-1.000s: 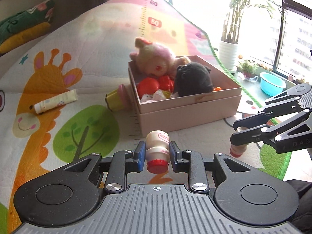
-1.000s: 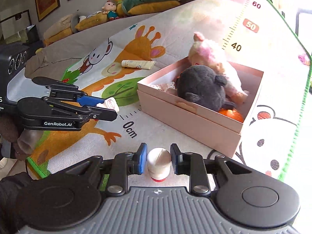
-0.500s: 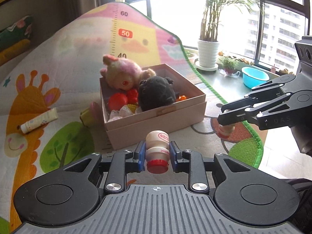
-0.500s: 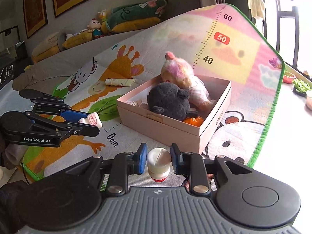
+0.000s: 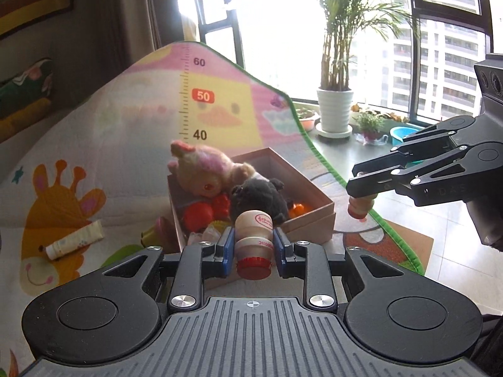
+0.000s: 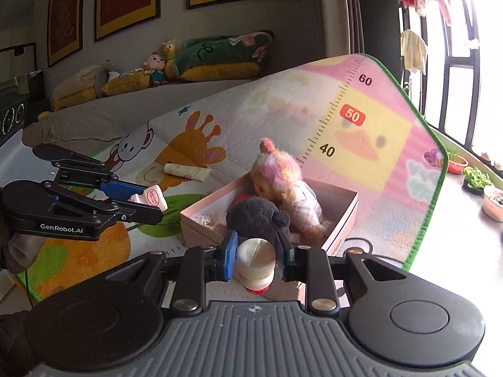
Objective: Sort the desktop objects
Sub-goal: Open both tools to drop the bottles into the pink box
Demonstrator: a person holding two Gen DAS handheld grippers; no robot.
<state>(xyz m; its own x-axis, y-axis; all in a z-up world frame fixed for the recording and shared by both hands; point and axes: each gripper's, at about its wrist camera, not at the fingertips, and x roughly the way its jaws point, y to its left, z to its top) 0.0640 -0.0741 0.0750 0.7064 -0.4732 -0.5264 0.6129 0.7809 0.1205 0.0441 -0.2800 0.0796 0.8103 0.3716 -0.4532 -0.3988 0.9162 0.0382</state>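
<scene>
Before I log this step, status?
Left gripper shut on bottle. Right gripper shut on second bottle. Both above mat, short of box. Plush toys crowd it.

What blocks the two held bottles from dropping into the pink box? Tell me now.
The left hand-held gripper and right hand-held gripper each clamp a small bottle. The air up to the pink box looks clear, but the black plush and pink-haired doll crowd it; the far corner shows bare space.

A home living room: colourful cartoon play mat (image 6: 283,119), framed pictures (image 6: 125,0) above cushions, potted palm (image 5: 334,106) by tall windows.
</scene>
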